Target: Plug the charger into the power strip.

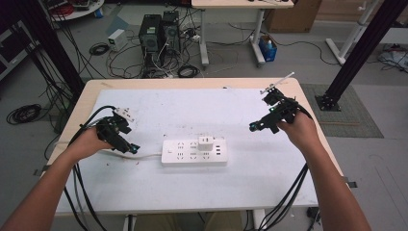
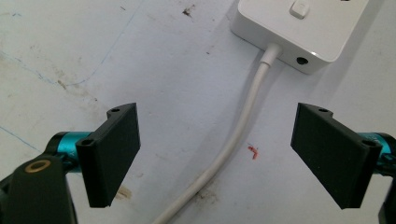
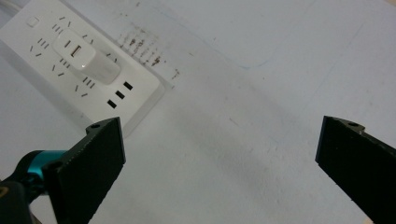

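A white power strip (image 1: 193, 153) lies in the middle of the white table mat, with a small white charger (image 1: 206, 141) plugged into its top row. Its white cable (image 2: 233, 140) runs out of the strip's left end (image 2: 299, 28) and passes between the jaws of my left gripper (image 2: 215, 156), which is open just left of the strip (image 1: 126, 144). My right gripper (image 1: 260, 126) is open above the mat to the right of the strip. The right gripper view shows the strip (image 3: 70, 60), the charger (image 3: 86, 58) and three USB ports (image 3: 120, 94) ahead of the open jaws (image 3: 219, 168).
A white plug (image 1: 124, 113) lies on the mat behind my left hand. The mat (image 1: 240, 178) covers most of a wooden table (image 1: 308, 96). Beyond the table are computer towers (image 1: 159, 33), cables on the floor and black frame posts (image 1: 358, 53).
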A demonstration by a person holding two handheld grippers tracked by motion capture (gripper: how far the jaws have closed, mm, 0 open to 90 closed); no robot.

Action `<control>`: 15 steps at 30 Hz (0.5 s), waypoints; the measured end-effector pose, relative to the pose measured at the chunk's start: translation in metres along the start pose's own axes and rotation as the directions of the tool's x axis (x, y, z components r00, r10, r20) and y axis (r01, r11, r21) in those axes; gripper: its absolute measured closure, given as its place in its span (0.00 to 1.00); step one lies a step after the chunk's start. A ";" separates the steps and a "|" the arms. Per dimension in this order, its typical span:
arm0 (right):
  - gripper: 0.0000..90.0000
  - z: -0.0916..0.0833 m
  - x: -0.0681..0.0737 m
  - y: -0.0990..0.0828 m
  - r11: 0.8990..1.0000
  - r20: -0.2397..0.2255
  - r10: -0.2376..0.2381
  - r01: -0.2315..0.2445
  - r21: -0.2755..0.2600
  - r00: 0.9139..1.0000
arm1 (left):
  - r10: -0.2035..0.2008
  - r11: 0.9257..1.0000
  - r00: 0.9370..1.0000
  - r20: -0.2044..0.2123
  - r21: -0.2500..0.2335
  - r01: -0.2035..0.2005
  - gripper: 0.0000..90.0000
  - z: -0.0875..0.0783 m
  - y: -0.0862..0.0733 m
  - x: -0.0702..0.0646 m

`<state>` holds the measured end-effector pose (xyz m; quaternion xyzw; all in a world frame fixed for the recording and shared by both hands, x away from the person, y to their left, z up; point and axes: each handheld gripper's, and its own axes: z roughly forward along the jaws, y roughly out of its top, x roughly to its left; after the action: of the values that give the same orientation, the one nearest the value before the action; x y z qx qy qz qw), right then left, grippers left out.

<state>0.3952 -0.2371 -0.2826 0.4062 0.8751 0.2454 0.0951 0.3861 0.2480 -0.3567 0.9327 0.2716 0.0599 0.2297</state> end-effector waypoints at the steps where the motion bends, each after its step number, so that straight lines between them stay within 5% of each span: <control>1: 0.01 -0.001 0.000 -0.003 1.000 0.002 0.003 -0.003 -0.002 1.000 | -0.004 1.000 1.000 -0.001 -0.002 0.004 0.18 0.000 0.000 0.000; 15: 0.01 -0.010 0.002 -0.035 1.000 0.049 0.020 -0.020 -0.001 0.999 | -0.008 1.000 0.999 -0.041 -0.020 0.007 0.18 -0.009 -0.002 -0.003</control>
<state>0.3670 -0.2579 -0.2919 0.4209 0.8682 0.2366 0.1141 0.3807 0.2510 -0.3497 0.9279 0.2790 0.0810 0.2337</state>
